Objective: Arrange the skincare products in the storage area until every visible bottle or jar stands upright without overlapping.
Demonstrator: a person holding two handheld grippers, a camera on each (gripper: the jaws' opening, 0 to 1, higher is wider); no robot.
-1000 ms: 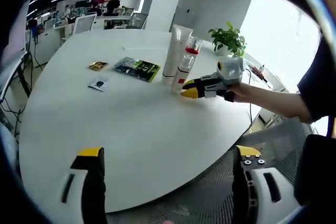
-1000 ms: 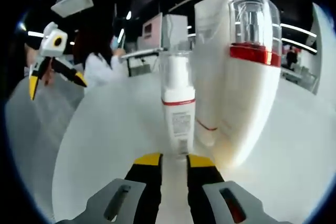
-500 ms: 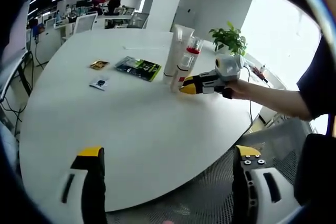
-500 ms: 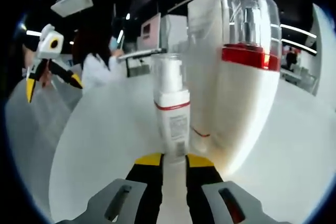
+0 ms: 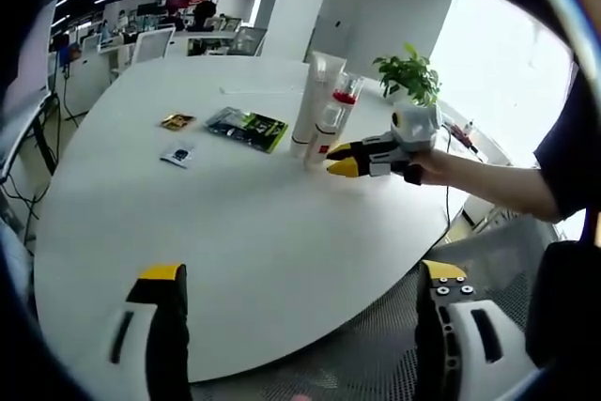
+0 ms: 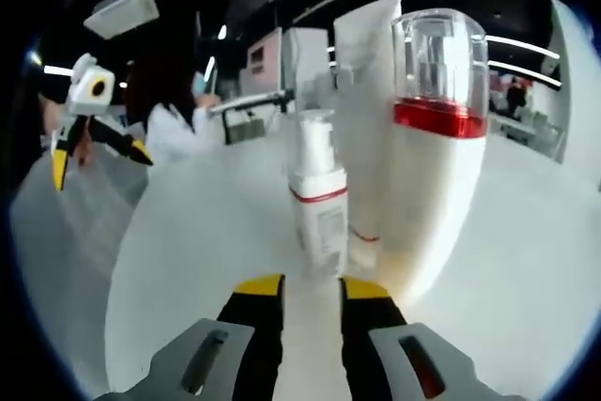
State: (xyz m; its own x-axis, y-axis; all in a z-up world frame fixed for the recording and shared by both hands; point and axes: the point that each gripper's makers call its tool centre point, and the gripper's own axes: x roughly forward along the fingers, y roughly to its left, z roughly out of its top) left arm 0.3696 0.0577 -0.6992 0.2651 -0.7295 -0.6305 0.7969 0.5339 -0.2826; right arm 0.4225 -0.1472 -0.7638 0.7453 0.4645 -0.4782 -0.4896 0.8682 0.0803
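Where the right gripper [image 6: 302, 290] rises in the right gripper view, its yellow-tipped jaws stand narrowly apart and grip nothing. Just beyond the tips stands the small pump bottle [image 6: 316, 199], upright on the white table [image 6: 202, 232]. Beside it stand the red-banded bottle [image 6: 434, 152] and tall white tube [image 6: 362, 72]. The left gripper [image 5: 300, 279] hangs wide open, empty.

No wording is reading clearly: the small white pump bottle with the red band [image 6: 317, 223] is showing only blurred print.
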